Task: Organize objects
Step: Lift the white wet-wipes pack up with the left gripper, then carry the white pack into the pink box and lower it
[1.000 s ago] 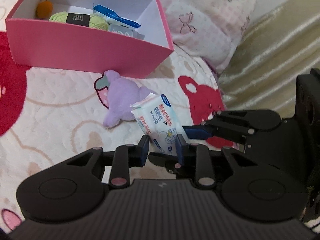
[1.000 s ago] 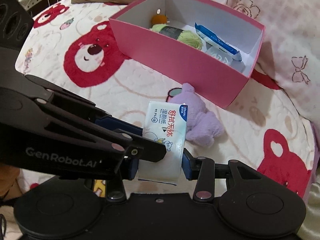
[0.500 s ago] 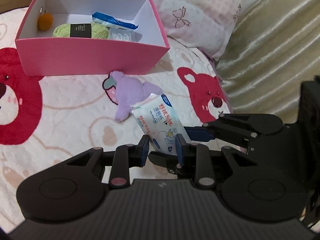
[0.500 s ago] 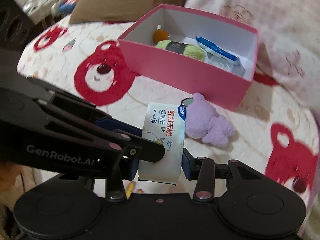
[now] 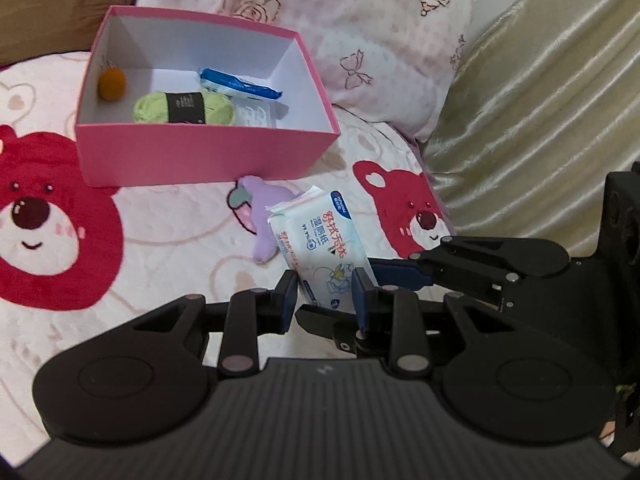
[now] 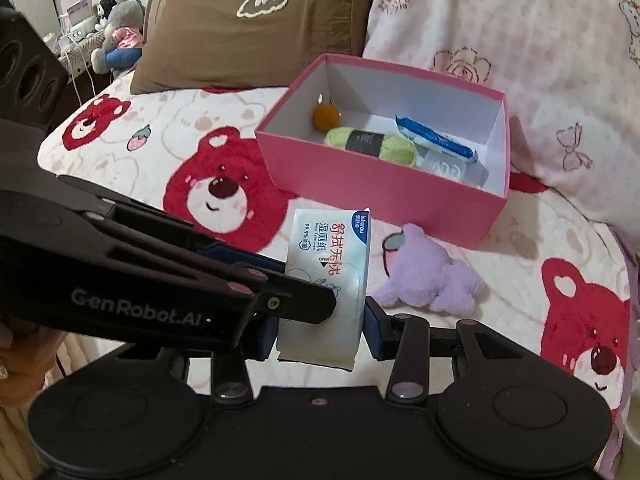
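Observation:
A white pack of wet wipes (image 5: 320, 236) (image 6: 332, 248) with red print hangs above the bedspread, held by both grippers. My left gripper (image 5: 324, 296) is shut on its lower end. My right gripper (image 6: 320, 332) is shut across its width; its fingers (image 5: 400, 276) reach in from the right in the left wrist view. Beyond the pack stands an open pink box (image 5: 200, 152) (image 6: 380, 192) holding green yarn (image 5: 184, 108), an orange ball (image 5: 112, 85) and a blue packet (image 5: 240, 86). A purple plush toy (image 5: 258, 208) (image 6: 432, 280) lies on the bed in front of the box.
The bedspread (image 5: 60, 220) is white with red bears. A brown pillow (image 6: 256, 24) and a pink patterned pillow (image 5: 360, 20) lie behind the box. A beige quilted cover (image 5: 540, 100) rises at the right. Stuffed toys (image 6: 116, 28) sit on a stand at far left.
Both grippers have risen and drawn back with the wipes pack still held. The box and plush now look smaller and farther, and the pillows behind have come into view.

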A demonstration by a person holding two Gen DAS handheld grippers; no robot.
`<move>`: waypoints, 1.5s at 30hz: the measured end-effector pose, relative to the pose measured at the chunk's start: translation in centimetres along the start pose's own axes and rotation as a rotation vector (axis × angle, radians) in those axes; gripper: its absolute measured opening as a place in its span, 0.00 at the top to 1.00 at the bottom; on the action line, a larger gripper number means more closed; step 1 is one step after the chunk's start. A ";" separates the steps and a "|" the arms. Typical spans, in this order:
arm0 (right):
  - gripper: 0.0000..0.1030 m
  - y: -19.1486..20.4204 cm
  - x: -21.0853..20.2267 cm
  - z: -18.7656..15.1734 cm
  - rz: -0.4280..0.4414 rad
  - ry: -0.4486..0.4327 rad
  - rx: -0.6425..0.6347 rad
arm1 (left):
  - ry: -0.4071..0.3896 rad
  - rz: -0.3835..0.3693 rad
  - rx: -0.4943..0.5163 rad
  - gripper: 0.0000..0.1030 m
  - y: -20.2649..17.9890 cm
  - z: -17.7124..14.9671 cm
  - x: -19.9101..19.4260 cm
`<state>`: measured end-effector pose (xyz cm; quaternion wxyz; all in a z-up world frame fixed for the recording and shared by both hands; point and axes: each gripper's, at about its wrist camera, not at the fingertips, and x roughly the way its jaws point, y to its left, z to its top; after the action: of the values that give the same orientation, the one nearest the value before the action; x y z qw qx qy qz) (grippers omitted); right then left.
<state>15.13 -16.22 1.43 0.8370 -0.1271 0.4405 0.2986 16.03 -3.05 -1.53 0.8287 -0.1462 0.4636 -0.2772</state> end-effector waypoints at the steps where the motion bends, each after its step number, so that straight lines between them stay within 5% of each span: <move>1: 0.53 0.3 0.0 0.2 -0.002 -0.002 -0.003 | 0.005 0.005 -0.007 0.73 0.2 0.2 -0.2; 14: 0.53 1.8 1.0 3.6 0.037 -0.038 0.019 | 0.048 0.030 -0.074 0.71 2.9 4.4 -1.3; 25: 0.54 0.2 2.6 8.3 0.052 -0.086 0.077 | -0.081 0.047 -0.154 0.69 4.8 8.3 -1.1; 30: 0.54 -1.2 3.8 11.3 0.084 -0.095 0.101 | -0.204 0.078 -0.137 0.69 5.2 9.9 -1.4; 39: 0.54 -3.3 7.0 15.1 0.091 -0.103 0.140 | -0.231 0.130 -0.159 0.70 7.4 13.9 1.5; 45: 0.54 -4.8 10.2 14.1 0.115 -0.176 0.190 | -0.223 0.188 -0.112 0.70 8.4 14.4 4.5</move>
<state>31.78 -9.35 1.06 0.8623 0.0048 0.3981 0.3129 32.81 0.81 -1.19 0.8878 -0.1780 0.3953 -0.1542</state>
